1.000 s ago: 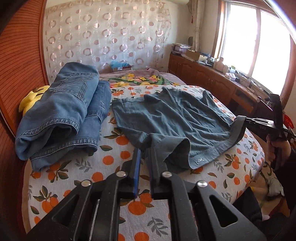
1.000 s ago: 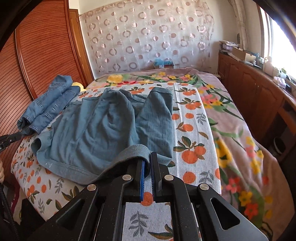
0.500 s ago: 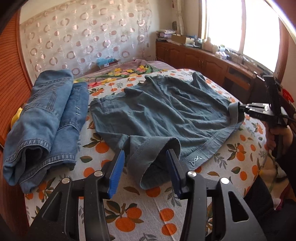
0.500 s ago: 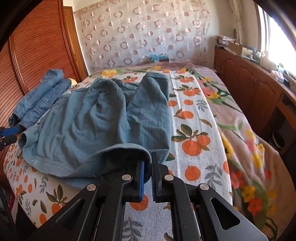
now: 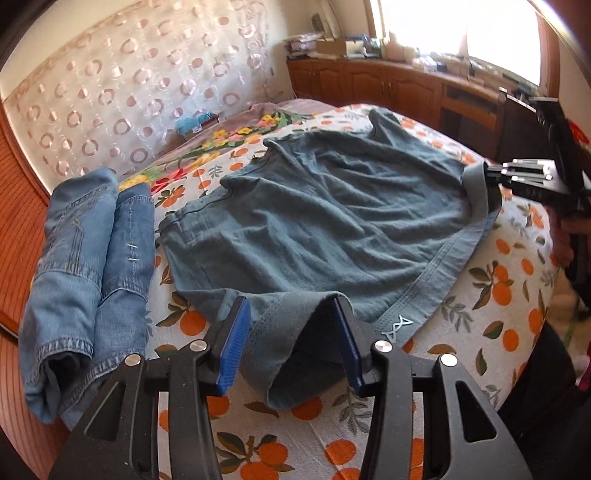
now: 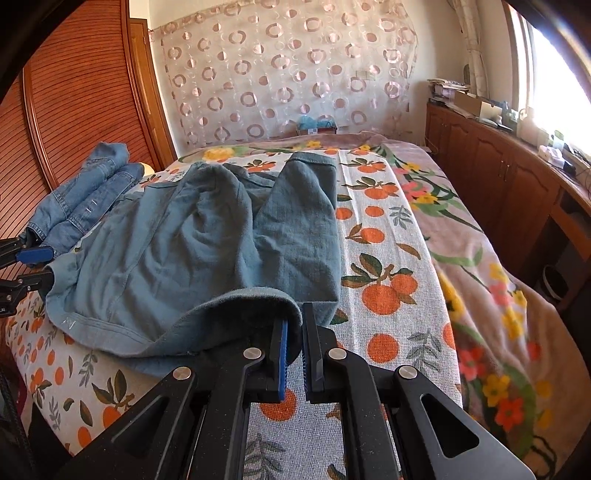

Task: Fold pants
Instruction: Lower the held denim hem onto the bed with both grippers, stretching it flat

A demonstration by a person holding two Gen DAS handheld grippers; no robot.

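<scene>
Risk was judged to lie at the right gripper [image 6: 293, 332], whose jaws were pinched on the waistband of the teal cotton pants [image 5: 325, 221] spread over the orange-print bed cover [image 5: 517, 288]; with the left gripper [image 5: 291, 339] spread wide around the six-o'clock corner, uneven pulling could skew the fold.

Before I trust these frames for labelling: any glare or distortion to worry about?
Left wrist view: window blown out white, bed edge bowed by fisheye. Right wrist view: window glares too, pants sharp and evenly lit, dark vignette in the corners.
</scene>
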